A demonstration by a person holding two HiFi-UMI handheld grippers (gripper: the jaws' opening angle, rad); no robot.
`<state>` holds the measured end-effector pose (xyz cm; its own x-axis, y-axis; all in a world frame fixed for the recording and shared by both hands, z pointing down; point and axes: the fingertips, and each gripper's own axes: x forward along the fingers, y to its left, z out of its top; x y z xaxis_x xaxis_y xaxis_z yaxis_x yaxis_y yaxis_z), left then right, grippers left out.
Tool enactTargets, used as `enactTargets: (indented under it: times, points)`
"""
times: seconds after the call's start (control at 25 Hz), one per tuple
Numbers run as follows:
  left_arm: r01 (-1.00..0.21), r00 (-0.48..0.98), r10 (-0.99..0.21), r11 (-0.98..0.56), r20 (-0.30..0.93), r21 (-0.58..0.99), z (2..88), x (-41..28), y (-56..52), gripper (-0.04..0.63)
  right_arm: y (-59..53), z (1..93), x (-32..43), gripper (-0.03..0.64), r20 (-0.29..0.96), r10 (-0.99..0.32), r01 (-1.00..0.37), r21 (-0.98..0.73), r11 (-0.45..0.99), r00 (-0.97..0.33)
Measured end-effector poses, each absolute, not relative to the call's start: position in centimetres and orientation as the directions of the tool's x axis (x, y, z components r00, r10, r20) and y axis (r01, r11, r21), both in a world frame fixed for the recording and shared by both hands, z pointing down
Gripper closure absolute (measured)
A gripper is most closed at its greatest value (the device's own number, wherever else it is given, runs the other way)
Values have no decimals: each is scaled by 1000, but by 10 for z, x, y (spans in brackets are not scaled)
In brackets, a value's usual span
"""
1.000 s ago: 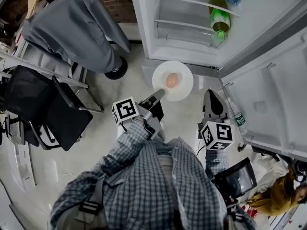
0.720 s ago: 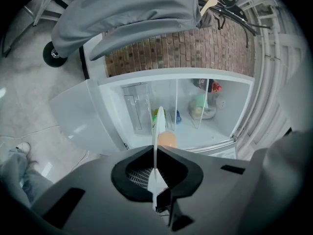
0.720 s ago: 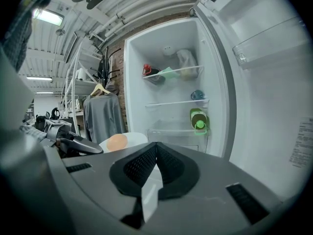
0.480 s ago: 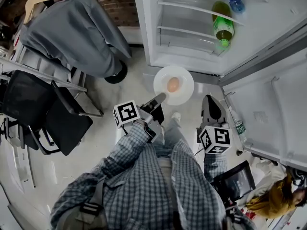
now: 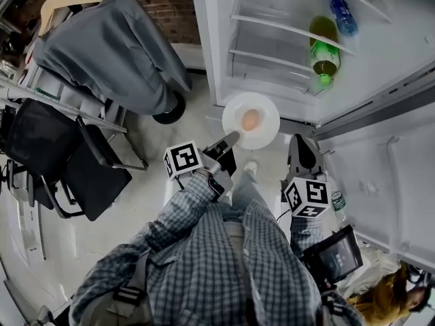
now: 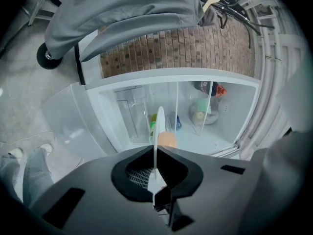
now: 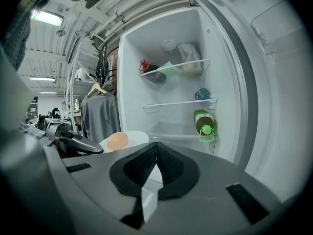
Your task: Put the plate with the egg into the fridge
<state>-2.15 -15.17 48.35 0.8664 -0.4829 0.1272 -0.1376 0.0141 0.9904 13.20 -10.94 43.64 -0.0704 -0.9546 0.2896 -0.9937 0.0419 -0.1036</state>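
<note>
A white plate [image 5: 262,131] with a tan egg [image 5: 250,119] on it hangs level in front of the open fridge [image 5: 272,19], near its lower shelves. My left gripper [image 5: 231,137] is shut on the plate's near rim. In the left gripper view the plate [image 6: 157,126] shows edge-on between the jaws, with the egg [image 6: 167,139] just right of it. My right gripper [image 5: 302,148] is shut and holds nothing, right of the plate and apart from it. The right gripper view has its jaws [image 7: 156,145] pressed together, with the plate [image 7: 137,137] and egg [image 7: 117,141] at the left.
A green bottle [image 5: 324,56] and a blue bottle [image 5: 343,12] lie on the fridge shelves. The open fridge door [image 5: 394,182] stands at my right. A grey jacket [image 5: 109,46] hangs over a rack at the left, above black chairs [image 5: 75,155].
The plate with the egg, in my left gripper, has drawn a little closer to the fridge opening. Both grippers keep the same state.
</note>
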Motion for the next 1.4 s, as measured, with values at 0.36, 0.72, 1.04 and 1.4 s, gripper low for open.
enactTargets:
  times: [0.36, 0.72, 1.04, 1.4]
  points:
    - [-129, 861, -494, 20, 122, 991, 484, 27, -196, 580, -160, 433, 168, 611, 292, -951, -994, -63, 90, -105]
    - [-137, 844, -521, 26, 131, 990, 481, 68, -235, 580, -205, 419, 181, 611, 290, -939, -982, -17, 187, -184]
    - [-144, 843, -520, 31, 139, 989, 480, 80, -259, 580, -226, 408, 187, 611, 270, -945, -967, 120, 225, -187]
    - [-153, 848, -506, 53, 159, 987, 486, 82, -279, 580, -237, 414, 165, 611, 346, -920, -823, 458, 335, -182]
